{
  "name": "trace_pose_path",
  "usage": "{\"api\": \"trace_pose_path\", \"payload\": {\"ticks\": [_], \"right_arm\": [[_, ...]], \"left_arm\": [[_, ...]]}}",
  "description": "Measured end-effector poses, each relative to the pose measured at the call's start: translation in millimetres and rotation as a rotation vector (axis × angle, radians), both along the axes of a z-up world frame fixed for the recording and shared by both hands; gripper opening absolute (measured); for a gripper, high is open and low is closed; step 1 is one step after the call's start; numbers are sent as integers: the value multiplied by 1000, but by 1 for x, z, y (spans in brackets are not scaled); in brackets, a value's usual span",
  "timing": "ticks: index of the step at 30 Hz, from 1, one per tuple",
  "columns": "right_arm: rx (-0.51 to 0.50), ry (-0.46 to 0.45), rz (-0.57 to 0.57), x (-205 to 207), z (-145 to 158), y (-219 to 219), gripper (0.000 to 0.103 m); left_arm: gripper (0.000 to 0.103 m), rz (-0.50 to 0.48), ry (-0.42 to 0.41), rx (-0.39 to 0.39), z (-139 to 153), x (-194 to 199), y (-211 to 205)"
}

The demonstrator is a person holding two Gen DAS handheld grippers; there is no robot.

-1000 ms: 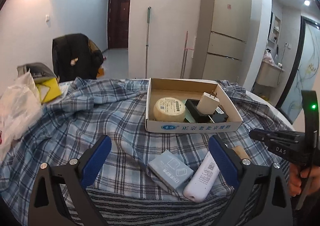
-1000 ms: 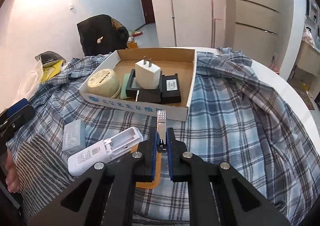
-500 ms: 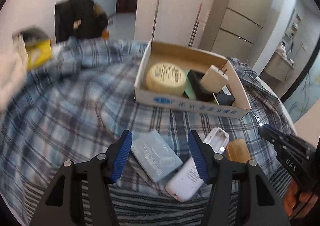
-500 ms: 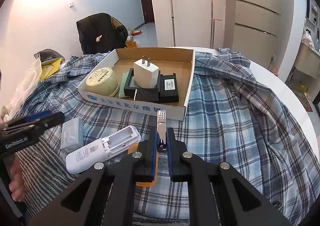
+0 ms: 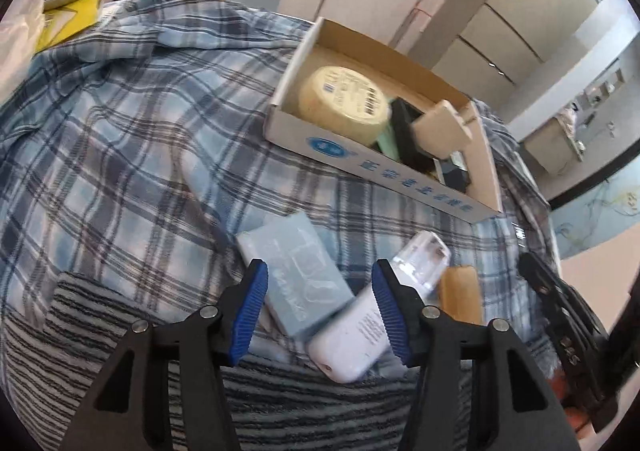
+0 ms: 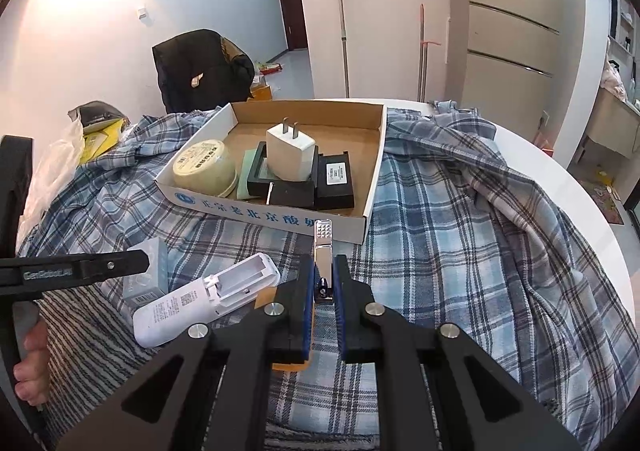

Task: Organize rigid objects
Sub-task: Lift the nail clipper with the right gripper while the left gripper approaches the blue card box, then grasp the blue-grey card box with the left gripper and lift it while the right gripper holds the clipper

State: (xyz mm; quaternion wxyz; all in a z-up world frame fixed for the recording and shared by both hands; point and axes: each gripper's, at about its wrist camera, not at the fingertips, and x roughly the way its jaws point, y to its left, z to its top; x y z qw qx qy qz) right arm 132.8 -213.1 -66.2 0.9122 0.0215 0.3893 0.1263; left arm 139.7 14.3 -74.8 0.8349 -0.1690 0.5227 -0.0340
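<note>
Figure: sorting of loose rigid items into a cardboard box, seen from both wrist cameras. The tabletop, round and white, is draped with a blue plaid cloth and fills the middle of each frame. The box sits on the cloth at centre of the right wrist view. It holds 1 cream roll of tape at its left end, a pale green flat piece beside the roll, 2 black cases to the right, and a white plug adapter resting on the left case, prongs up.

Step in hand: 2 pickups. The left gripper, lower centre of its own view, has its fingers closing around a light-blue small box that lies on the cloth; the pads do not appear to press on it yet. A white device with its cover off lies just beside the blue box, partly behind the right finger, with an orange-tan block further right. The right gripper has its fingers clamped together on a metal nail clipper, held just short of the box's near wall.

Next move, as judged: the left fingers must finish closing without catching the white device; the clipper must clear the wall before release.
</note>
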Motion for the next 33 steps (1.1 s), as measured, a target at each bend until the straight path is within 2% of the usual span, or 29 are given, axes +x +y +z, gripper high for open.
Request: {"api": "trace_pose_path", "payload": {"ticks": [4,6,11,13,19,21,25,27,30,33], "right_arm": [[-1,-11,0,-2,3,-1,8],[1,-13,1,-3,4,-1,8],[2,-30,2,-7,7,-2,8],[2,-27,-4,-6,7,-3,8],[2,-29,-3,-6,8,-3,8],[-6,-28,-3,-6,8,-2,8],[-10,-12,-11,-3,4,-3,8],[-8,-6,-17,-2,2,-5,8],[-6,-4,-21,-1,2,-6,8],[-7,-9,-25,-2,3,-6,8]], "left_arm": [[57,50,35,-23,-3,2,10],[57,50,26,-18,-3,2,10],[57,-14,9,87,-3,10,-10],[57,-10,12,111,-5,14,-11],[57,13,40,96,-14,25,-9],[57,5,31,126,-14,30,-15],[57,-86,-13,273,-12,37,-46],[57,-127,-27,318,-12,36,-59],[57,-165,-51,357,-12,31,-70],[57,-140,-106,328,-11,18,-60]]}}
